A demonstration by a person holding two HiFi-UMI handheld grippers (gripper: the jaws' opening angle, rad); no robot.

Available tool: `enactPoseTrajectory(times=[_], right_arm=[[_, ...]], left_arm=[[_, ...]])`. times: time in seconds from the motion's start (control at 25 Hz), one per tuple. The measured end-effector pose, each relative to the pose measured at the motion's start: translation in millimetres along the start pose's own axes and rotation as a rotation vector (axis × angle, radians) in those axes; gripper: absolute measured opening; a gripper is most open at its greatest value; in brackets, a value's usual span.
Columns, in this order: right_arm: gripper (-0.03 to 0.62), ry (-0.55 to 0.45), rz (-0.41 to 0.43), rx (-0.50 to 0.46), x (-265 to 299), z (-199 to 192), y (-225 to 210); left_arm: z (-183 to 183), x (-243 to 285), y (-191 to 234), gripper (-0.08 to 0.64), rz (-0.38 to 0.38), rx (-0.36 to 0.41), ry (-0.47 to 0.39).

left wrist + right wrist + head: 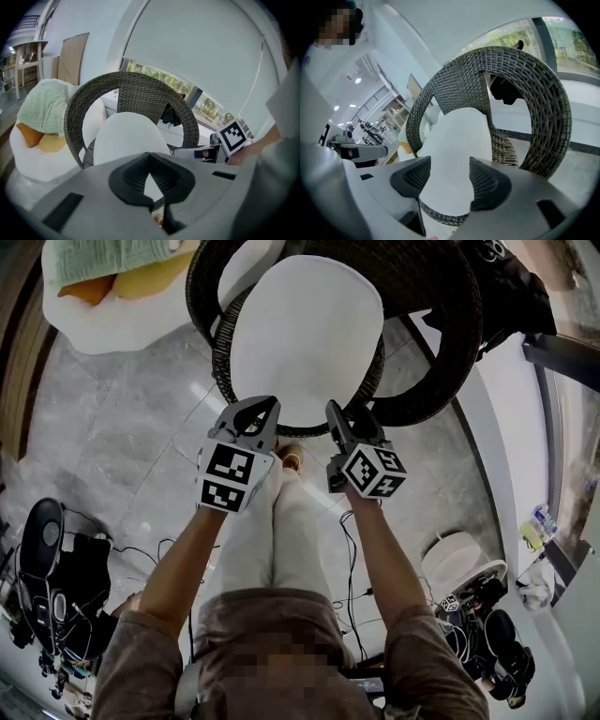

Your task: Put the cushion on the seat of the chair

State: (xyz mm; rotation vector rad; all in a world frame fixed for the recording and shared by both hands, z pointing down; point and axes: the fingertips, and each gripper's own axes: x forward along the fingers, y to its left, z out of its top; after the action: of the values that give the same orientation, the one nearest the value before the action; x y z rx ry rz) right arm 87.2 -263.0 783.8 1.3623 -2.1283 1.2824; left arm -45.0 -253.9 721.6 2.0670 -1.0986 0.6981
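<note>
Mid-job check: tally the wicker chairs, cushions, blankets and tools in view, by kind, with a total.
Wicker chair: 1
Cushions: 3 (white cushion on the seat, orange cushion, yellow cushion)
Green blanket: 1
Tools: 2 (left tool, right tool)
Total: 7

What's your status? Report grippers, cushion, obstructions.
Left gripper shut, empty; right gripper open, empty. Cushion lying on seat of chair, grippers clear of it. Nothing in the way.
</note>
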Motion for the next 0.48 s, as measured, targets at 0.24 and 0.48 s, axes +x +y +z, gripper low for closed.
enactPoseTrajectory(times=[0.24,0.48], right_arm=[[0.187,0.021,0.043,-0.090,-22,28,42],[0.047,0.028,0.073,-0.141,-57,58,78]], left_arm=[[23,-24,-7,0.005,0.016,-0.014,-0.017],[52,-53,-25,0.005,0.022,-0.029,-0.049]])
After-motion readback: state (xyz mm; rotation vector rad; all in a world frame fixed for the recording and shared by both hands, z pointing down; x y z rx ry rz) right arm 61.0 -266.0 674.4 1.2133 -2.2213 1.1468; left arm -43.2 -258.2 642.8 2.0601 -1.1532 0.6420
